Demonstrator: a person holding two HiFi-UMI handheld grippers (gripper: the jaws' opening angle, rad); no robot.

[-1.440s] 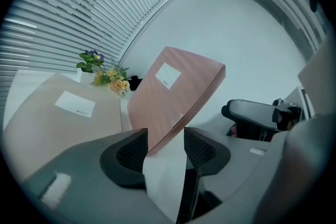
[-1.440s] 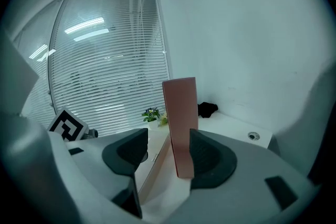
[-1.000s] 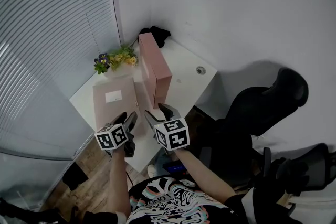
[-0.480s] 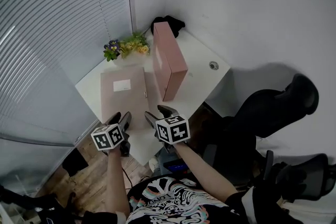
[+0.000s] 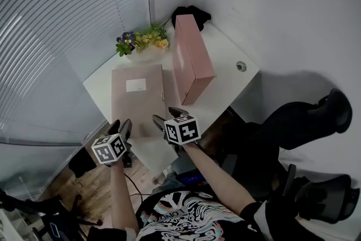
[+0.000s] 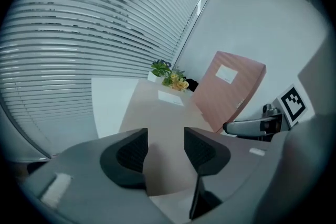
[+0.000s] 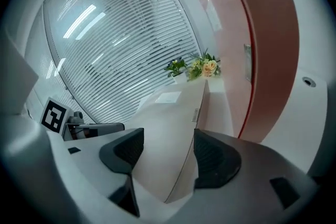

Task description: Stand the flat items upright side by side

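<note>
A flat pink-beige file box (image 5: 138, 96) lies on the white desk (image 5: 225, 84), its white label up. To its right a second pink file box (image 5: 194, 59) stands upright on its edge. My left gripper (image 5: 120, 128) hovers at the flat box's near left end, jaws open over its surface (image 6: 163, 113) with nothing pressed. My right gripper (image 5: 167, 115) is at the near right corner. Its jaws have just been opening, and the flat box's corner (image 7: 168, 123) shows between them, untouched by the pads. The upright box (image 7: 252, 44) rises just right of it.
A small pot of yellow and purple flowers (image 5: 141, 39) sits at the desk's far corner, beside a black object (image 5: 189, 11). A cable grommet (image 5: 241, 66) is in the desk's right part. Window blinds run along the left; black office chairs (image 5: 304, 115) stand at the right.
Both grippers have sunk toward the desk's near edge and the flat box's near end. The left one has drifted leftward. The right gripper's jaws stand wider than before.
</note>
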